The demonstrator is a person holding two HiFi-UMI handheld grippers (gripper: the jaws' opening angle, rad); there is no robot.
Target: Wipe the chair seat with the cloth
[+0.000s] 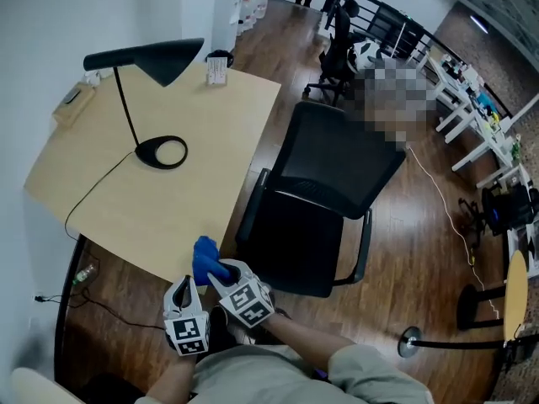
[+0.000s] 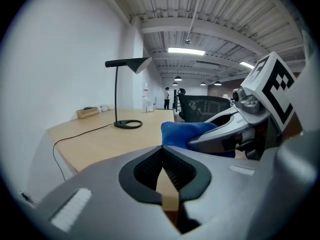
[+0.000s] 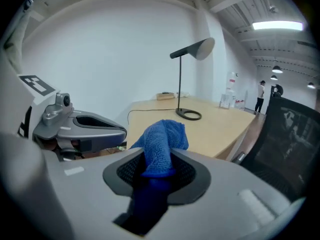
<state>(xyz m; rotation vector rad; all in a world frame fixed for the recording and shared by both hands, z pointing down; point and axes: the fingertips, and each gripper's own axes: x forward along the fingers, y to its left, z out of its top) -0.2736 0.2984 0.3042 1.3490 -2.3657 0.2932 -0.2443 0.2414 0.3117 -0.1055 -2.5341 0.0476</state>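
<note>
While no wiping shows yet, blue microfibre cloth is pinched by right gripper | left gripper jaws are pressed together, empty | cloth is held by desk corner, beside black office chair seat, not touching | whole wipe is left, looks like

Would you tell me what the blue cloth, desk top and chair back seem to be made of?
Cloth: probably microfibre, matte with a looped, nubbly weave.
Desk top: pale wood or laminate, smooth satin.
Chair back: seemingly black mesh, faintly see-through.
</note>
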